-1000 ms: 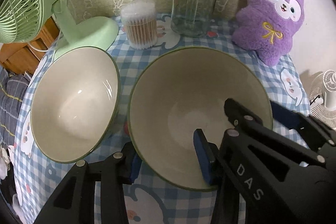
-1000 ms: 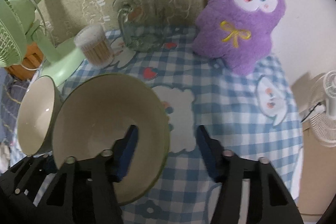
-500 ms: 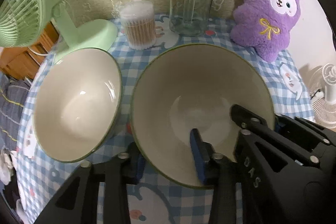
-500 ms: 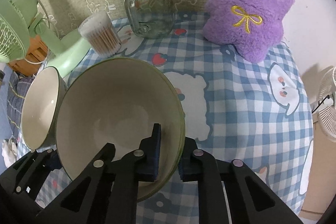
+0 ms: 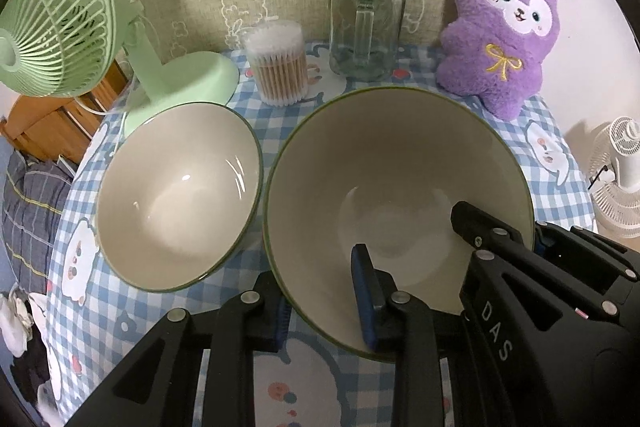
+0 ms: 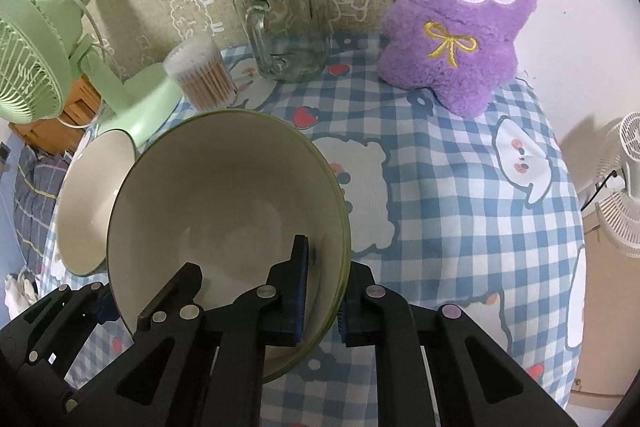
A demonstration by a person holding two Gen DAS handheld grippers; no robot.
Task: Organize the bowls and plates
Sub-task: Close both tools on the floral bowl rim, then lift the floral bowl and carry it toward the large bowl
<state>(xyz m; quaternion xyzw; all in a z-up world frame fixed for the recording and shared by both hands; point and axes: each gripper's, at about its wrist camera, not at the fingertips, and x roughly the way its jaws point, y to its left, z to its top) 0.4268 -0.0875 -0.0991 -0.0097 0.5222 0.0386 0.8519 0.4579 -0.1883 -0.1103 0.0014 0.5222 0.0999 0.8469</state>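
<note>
Large bowl [image 5: 400, 163] sits on the checked desk [image 6: 460, 227], empty, gripped at two points of its near rim. Left gripper [image 5: 324, 303] points steeply down, its fingers having just closed on the rim, one inside, one outside. Right gripper [image 6: 322, 291], also steeply down, has just clamped the rim further right. Small bowl [image 5: 176, 187], empty, is just left of the large bowl. Behind the large bowl: lidded glass jar [image 5: 366, 19] and a tub of cotton swabs [image 5: 280, 67].
</note>
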